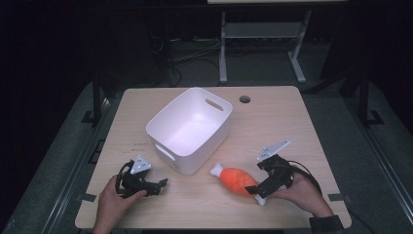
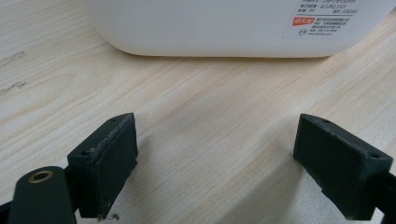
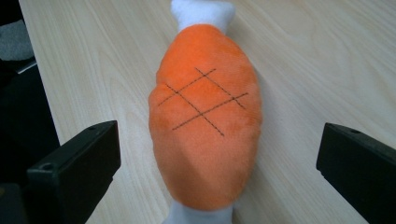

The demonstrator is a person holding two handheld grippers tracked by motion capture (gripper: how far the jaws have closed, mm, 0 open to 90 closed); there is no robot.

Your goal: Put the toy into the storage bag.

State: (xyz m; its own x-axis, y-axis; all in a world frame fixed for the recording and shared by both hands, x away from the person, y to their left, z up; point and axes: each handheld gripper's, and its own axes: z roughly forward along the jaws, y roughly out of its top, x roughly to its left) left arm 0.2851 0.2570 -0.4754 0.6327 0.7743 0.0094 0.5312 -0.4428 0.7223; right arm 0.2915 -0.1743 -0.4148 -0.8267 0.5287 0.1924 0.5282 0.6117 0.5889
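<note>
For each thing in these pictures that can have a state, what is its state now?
White bin: upright on the table, nothing seen inside.
Orange plush drumstick: lying flat on the table, between open jaws, not gripped.
Right hand-held gripper: open, jaws apart on both sides of the plush drumstick.
Left hand-held gripper: open, nothing between its jaws, pointing at the bin wall.

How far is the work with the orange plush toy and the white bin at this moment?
Done: nothing yet; the white bin is empty. In hand: the right gripper stands open around the orange plush toy, which lies on the table. Left: probably closing, lifting, dropping it in the bin.
</note>
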